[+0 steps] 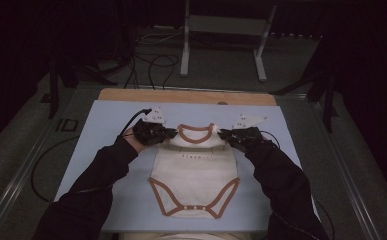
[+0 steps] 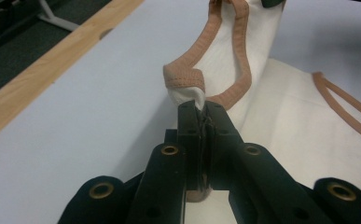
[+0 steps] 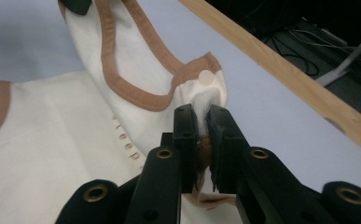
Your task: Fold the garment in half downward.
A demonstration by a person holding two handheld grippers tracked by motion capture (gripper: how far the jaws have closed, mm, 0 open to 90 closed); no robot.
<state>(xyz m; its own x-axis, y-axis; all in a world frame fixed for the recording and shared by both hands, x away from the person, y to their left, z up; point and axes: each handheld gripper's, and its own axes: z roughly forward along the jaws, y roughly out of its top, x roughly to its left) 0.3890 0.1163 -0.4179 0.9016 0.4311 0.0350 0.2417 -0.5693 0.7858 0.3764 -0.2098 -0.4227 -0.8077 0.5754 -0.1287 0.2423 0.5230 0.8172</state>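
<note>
A cream baby bodysuit with brown trim lies on the pale blue mat, leg openings toward the person. Its shoulders are lifted off the mat, so the neckline stands up between the grippers. My left gripper is shut on the bodysuit's left shoulder, with bunched white cloth between the jaws. My right gripper is shut on the right shoulder, just below a white snap. A row of small brown letters runs across the chest.
A wooden strip borders the mat's far edge. Past the table, a white metal stand and black cables sit on the dark floor. Bare mat lies to either side of the bodysuit.
</note>
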